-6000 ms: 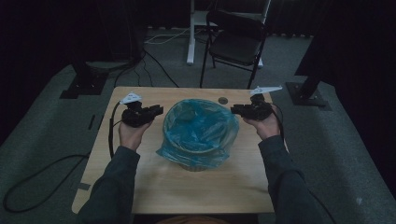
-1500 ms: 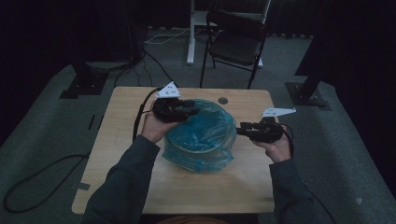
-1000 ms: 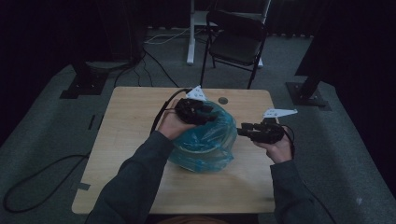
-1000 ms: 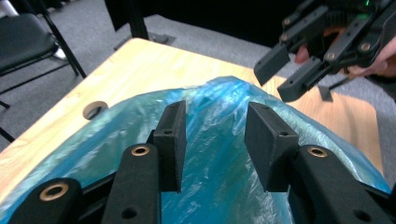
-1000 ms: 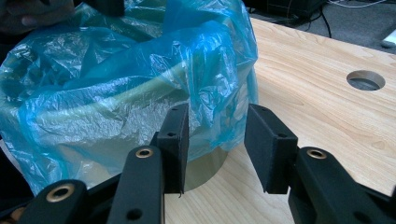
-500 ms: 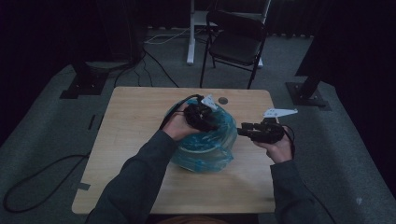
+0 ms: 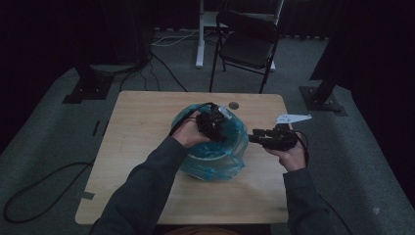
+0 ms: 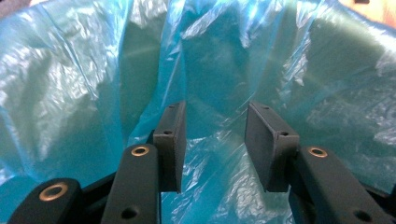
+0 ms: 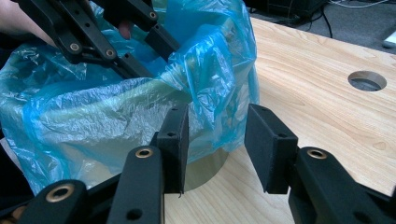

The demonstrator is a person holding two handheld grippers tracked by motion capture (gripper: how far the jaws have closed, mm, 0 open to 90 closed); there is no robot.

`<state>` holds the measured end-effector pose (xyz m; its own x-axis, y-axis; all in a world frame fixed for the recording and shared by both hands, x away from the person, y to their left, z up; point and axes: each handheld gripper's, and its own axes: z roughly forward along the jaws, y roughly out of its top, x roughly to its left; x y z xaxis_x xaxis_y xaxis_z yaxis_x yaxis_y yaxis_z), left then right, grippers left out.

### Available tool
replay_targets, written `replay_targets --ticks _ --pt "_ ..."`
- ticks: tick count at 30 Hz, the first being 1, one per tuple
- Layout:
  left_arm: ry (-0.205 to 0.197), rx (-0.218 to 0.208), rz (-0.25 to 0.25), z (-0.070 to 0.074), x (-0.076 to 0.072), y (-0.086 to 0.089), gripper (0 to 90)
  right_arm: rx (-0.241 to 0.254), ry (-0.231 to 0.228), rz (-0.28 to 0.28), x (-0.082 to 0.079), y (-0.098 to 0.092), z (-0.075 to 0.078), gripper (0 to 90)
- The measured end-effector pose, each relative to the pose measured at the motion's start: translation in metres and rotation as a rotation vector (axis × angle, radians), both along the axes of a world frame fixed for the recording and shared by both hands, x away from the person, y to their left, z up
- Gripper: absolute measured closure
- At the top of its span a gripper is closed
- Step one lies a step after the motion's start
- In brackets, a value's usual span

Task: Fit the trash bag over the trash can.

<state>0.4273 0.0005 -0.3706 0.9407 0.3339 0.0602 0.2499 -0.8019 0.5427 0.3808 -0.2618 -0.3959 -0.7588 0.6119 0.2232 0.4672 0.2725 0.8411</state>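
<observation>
A round container [image 9: 208, 169] lined with a crumpled blue plastic bag [image 7: 215, 159] stands mid-table. My left gripper [image 7: 219, 133] reaches down into the bag's mouth from its left rim. Its jaws [image 8: 215, 144] are open, with blue film [image 8: 70, 93] all around and a loose fold lying between them, unpressed. My right gripper [image 7: 252, 138] hovers just right of the bag and points at its side. In the right gripper view, the open right gripper [image 9: 215, 147] faces the bag [image 9: 93, 121], apart from it, and the left gripper [image 9: 144, 51] dips over the rim.
The wooden table [image 7: 142, 127] has a round cable hole [image 7: 234, 105], also seen as the hole [image 9: 367, 80] beyond the bag. A black chair [image 7: 247, 44] and a white desk leg stand behind the table. Cables lie on the grey carpet at left.
My left gripper has travelled rightward across the bag and sunk into its mouth, pushing the film down. The right gripper has kept still beside the bag.
</observation>
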Motion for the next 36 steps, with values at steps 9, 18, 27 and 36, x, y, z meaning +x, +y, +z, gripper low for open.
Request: replay_targets --ticks 9,18,27,36 --pt "0.018 0.065 -0.011 -0.006 0.001 -0.004 58.8 -0.002 0.000 0.000 -0.001 -0.001 0.001 59.6" --pt "0.006 0.099 -0.018 -0.008 0.000 -0.006 56.7 -0.001 -0.003 0.006 -0.001 0.000 0.000 59.4" --pt "-0.080 -0.041 0.043 0.014 -0.005 0.012 57.0 0.004 -0.006 0.002 -0.002 -0.003 0.000 59.1" --pt "-0.172 -0.206 0.127 0.042 -0.013 0.052 57.0 0.004 -0.005 -0.001 -0.002 -0.003 -0.001 59.0"
